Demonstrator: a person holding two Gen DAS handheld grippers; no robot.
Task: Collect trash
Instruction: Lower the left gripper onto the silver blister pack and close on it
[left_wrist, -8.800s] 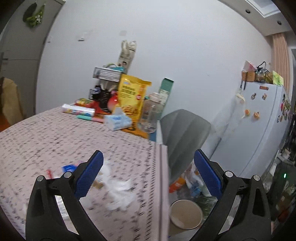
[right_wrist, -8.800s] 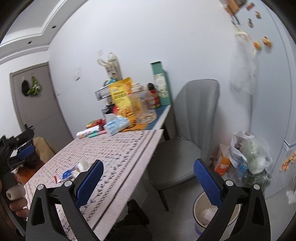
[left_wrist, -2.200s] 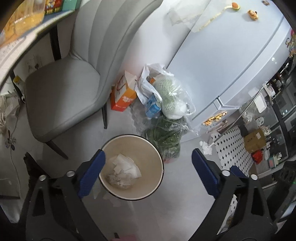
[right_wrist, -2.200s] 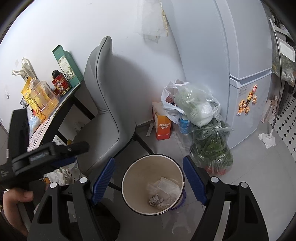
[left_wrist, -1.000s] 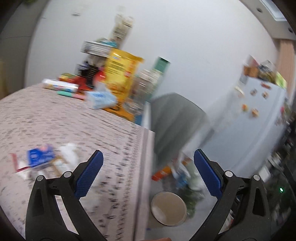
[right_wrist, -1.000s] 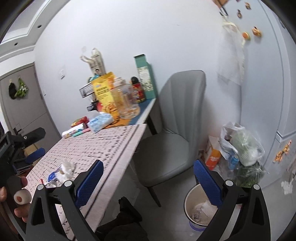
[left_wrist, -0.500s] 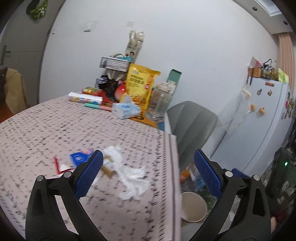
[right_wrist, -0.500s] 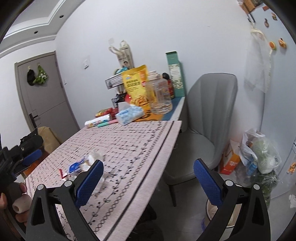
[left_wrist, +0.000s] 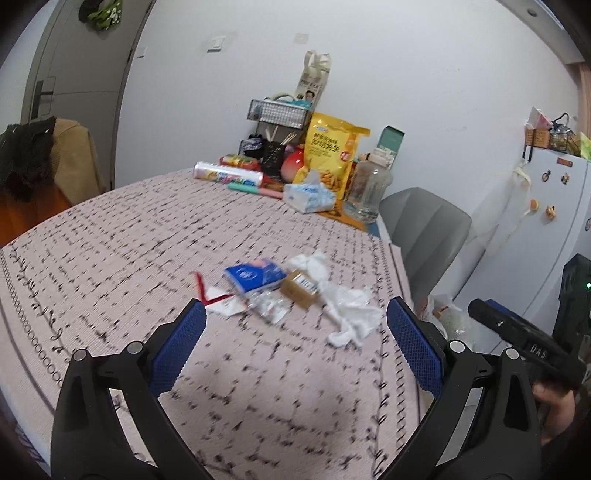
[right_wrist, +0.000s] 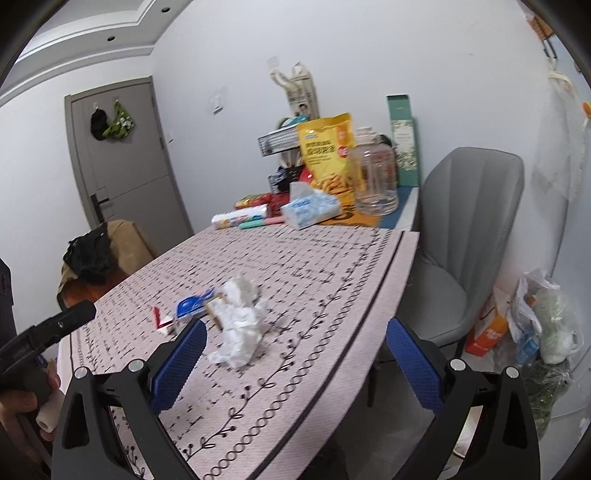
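Note:
A heap of trash lies on the pink patterned tablecloth (left_wrist: 129, 236): crumpled white tissue (left_wrist: 347, 306), a small brown box (left_wrist: 299, 288), a blue wrapper (left_wrist: 255, 275), clear plastic (left_wrist: 267, 306) and a red-and-white scrap (left_wrist: 214, 299). My left gripper (left_wrist: 295, 339) hovers open just short of the heap, nothing between its fingers. In the right wrist view the tissue (right_wrist: 240, 321) and the blue wrapper (right_wrist: 194, 304) sit just beyond my open, empty right gripper (right_wrist: 295, 354). No bin shows in either view.
Along the far wall stand a yellow snack bag (left_wrist: 334, 155), a clear jar (left_wrist: 367, 192), a tissue pack (left_wrist: 308, 194), a green box (right_wrist: 402, 140) and a wire rack (left_wrist: 279, 112). A grey chair (right_wrist: 465, 229) is at the table's right. Bags (right_wrist: 546, 325) sit on the floor.
Both grippers swung up from the bin on the floor back to the table. Over the last half second they have moved closer to the trash heap. Both stay open.

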